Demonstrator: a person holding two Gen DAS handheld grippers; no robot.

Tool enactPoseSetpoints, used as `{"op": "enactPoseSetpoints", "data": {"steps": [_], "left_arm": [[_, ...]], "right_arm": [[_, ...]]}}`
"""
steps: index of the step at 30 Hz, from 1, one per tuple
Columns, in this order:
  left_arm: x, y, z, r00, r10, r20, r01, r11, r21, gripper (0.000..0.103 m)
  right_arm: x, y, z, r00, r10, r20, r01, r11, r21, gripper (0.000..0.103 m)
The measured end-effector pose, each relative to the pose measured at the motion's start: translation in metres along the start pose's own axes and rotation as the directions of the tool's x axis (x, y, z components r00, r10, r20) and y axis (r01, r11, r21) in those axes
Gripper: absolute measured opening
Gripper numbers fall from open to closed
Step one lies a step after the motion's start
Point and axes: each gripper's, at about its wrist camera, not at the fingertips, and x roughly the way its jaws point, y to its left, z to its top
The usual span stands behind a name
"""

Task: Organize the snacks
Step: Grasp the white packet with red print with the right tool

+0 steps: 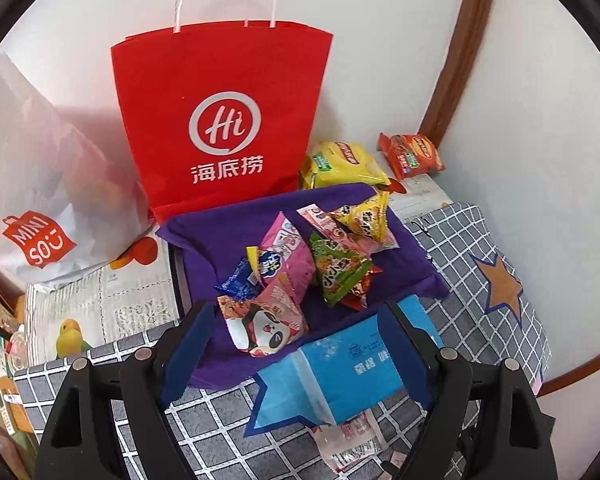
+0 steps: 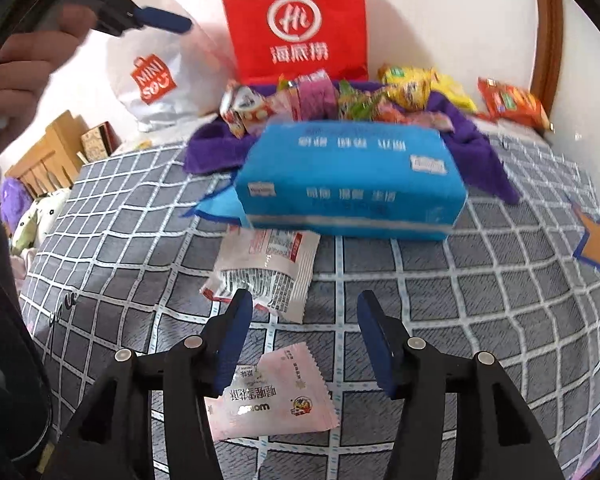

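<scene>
Bed with grey checked cover. Pink snack packet lies lower centre, directly beneath right hand-held gripper, jaws spread, long axis crosswise. Left hand-held gripper spread, farther, over purple cloth.

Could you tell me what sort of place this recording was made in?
Probably a bedroom at home: the snacks lie on a bed with a grey checked sheet, shopping bags such as the red paper bag lean against a white wall.

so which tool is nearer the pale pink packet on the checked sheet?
Right. The right tool hangs open almost directly over the pale pink packet. The left tool, also open, is raised farther back over the blue pack.
</scene>
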Motion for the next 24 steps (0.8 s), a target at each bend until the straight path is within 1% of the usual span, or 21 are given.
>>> {"op": "enactPoseSetpoints", "data": {"steps": [2, 4, 5, 6, 8, 11, 13, 14, 15, 17, 18, 19, 21, 22, 24], "left_arm": [[0.001, 0.001, 0.000, 1.000, 0.006, 0.001, -0.006, 1.000, -0.003, 0.083], [0.001, 0.003, 0.000, 1.000, 0.013, 0.003, -0.013, 1.000, -0.007, 0.083], [0.002, 0.003, 0.001, 1.000, 0.017, 0.003, -0.017, 1.000, -0.009, 0.083], [0.002, 0.004, 0.001, 1.000, 0.020, 0.002, -0.020, 1.000, -0.011, 0.083], [0.003, 0.006, 0.001, 1.000, 0.023, -0.001, -0.023, 1.000, -0.013, 0.083], [0.003, 0.010, 0.001, 1.000, 0.016, 0.001, -0.016, 1.000, -0.022, 0.083], [0.001, 0.012, 0.002, 1.000, 0.012, 0.006, -0.012, 1.000, -0.027, 0.083], [0.000, 0.014, 0.002, 1.000, 0.011, 0.008, -0.011, 0.999, -0.030, 0.083], [0.000, 0.015, 0.003, 1.000, 0.010, 0.008, -0.009, 0.999, -0.033, 0.083], [0.000, 0.016, 0.003, 1.000, 0.005, 0.008, -0.005, 0.999, -0.041, 0.083], [-0.001, 0.017, 0.003, 1.000, 0.004, 0.007, -0.003, 0.999, -0.043, 0.083], [-0.001, 0.018, 0.003, 1.000, 0.003, 0.007, -0.003, 0.999, -0.045, 0.083], [-0.002, 0.019, 0.003, 1.000, 0.004, 0.009, -0.004, 0.999, -0.045, 0.083], [-0.003, 0.019, 0.003, 1.000, 0.005, 0.010, -0.005, 0.999, -0.046, 0.083], [-0.006, 0.019, 0.003, 1.000, 0.008, 0.017, -0.008, 0.999, -0.046, 0.083]], "right_arm": [[0.005, 0.002, 0.005, 1.000, 0.005, -0.011, -0.005, 1.000, -0.024, 0.056], [0.014, 0.003, 0.012, 0.998, 0.045, -0.044, -0.046, 0.999, -0.018, 0.059], [0.017, 0.002, 0.014, 0.997, 0.059, -0.049, -0.059, 0.998, -0.009, 0.061], [0.023, 0.002, 0.017, 0.996, 0.072, -0.055, -0.071, 0.997, 0.012, 0.067], [0.035, 0.003, 0.021, 0.992, 0.097, -0.075, -0.094, 0.994, 0.047, 0.076], [0.053, 0.005, 0.023, 0.980, 0.153, -0.126, -0.139, 0.984, 0.113, 0.076], [0.054, 0.011, 0.025, 0.983, 0.144, -0.115, -0.131, 0.985, 0.113, 0.082], [0.056, 0.015, 0.025, 0.981, 0.150, -0.124, -0.137, 0.984, 0.113, 0.085], [0.059, 0.018, 0.026, 0.979, 0.154, -0.136, -0.139, 0.983, 0.117, 0.091], [0.063, 0.028, 0.027, 0.985, 0.101, -0.138, -0.088, 0.991, 0.099, 0.094], [0.066, 0.034, 0.027, 0.988, 0.062, -0.145, -0.051, 0.996, 0.075, 0.095], [0.069, 0.043, 0.026, 0.989, 0.005, -0.149, 0.002, 0.999, 0.048, 0.095], [0.073, 0.054, 0.024, 0.987, -0.077, -0.144, 0.079, 0.997, 0.010, 0.095], [0.073, 0.058, 0.023, 0.987, -0.103, -0.127, 0.104, 0.995, 0.006, 0.094], [0.072, 0.057, 0.021, 0.988, -0.106, -0.115, 0.109, 0.994, 0.019, 0.091]]}}
